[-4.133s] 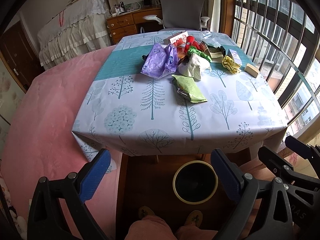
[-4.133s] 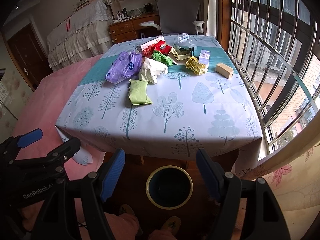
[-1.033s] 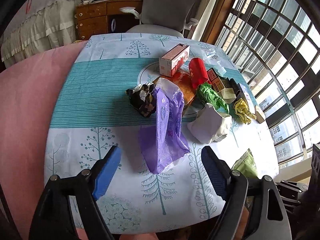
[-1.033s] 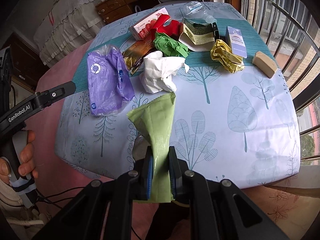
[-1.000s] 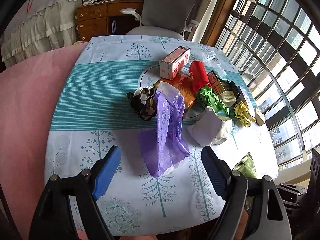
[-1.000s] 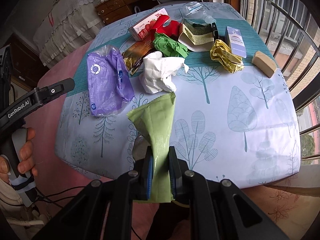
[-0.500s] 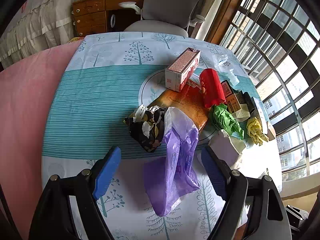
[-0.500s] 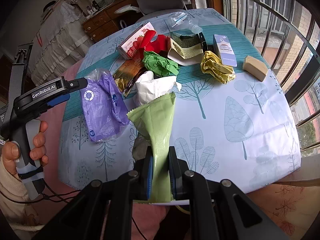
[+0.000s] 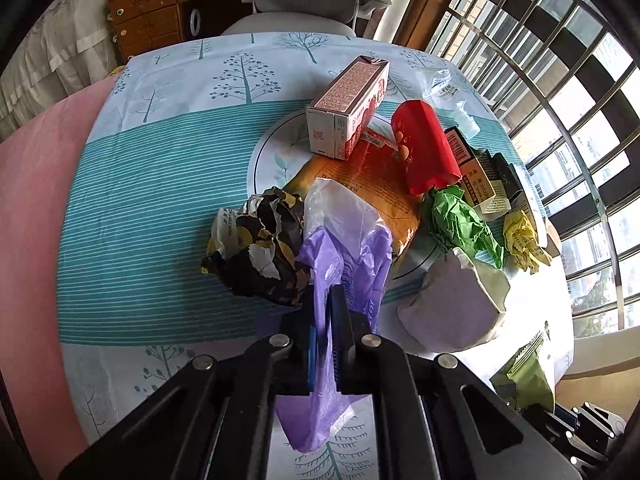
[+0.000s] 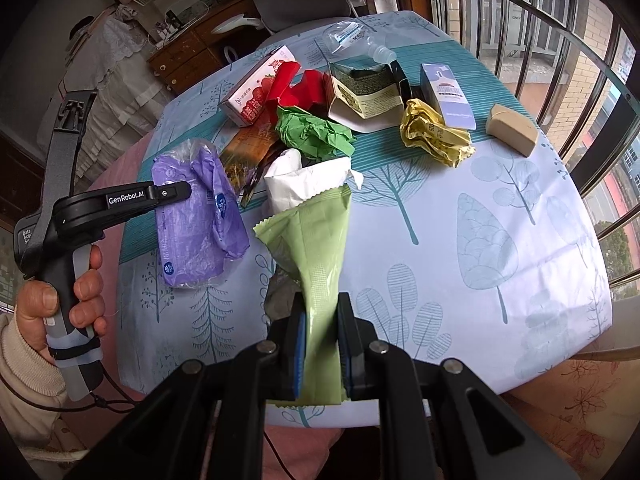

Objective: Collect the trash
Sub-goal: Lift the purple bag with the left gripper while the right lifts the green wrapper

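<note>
Tree-print tablecloth (image 9: 168, 184) carries the litter. Half a second ago the left gripper (image 9: 325, 320) stood wide over the purple plastic bag (image 9: 344, 264); now it pinches it. Right gripper (image 10: 321, 344) still clamps the green wrapper (image 10: 316, 248).

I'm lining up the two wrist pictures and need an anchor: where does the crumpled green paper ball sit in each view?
Left wrist view: the crumpled green paper ball lies right of centre, just below the red paper tube.
Right wrist view: the ball lies above centre, beyond the white crumpled wrapper.
Shared landmark: the pink-and-white carton, lying farther back on the table in both.
</note>
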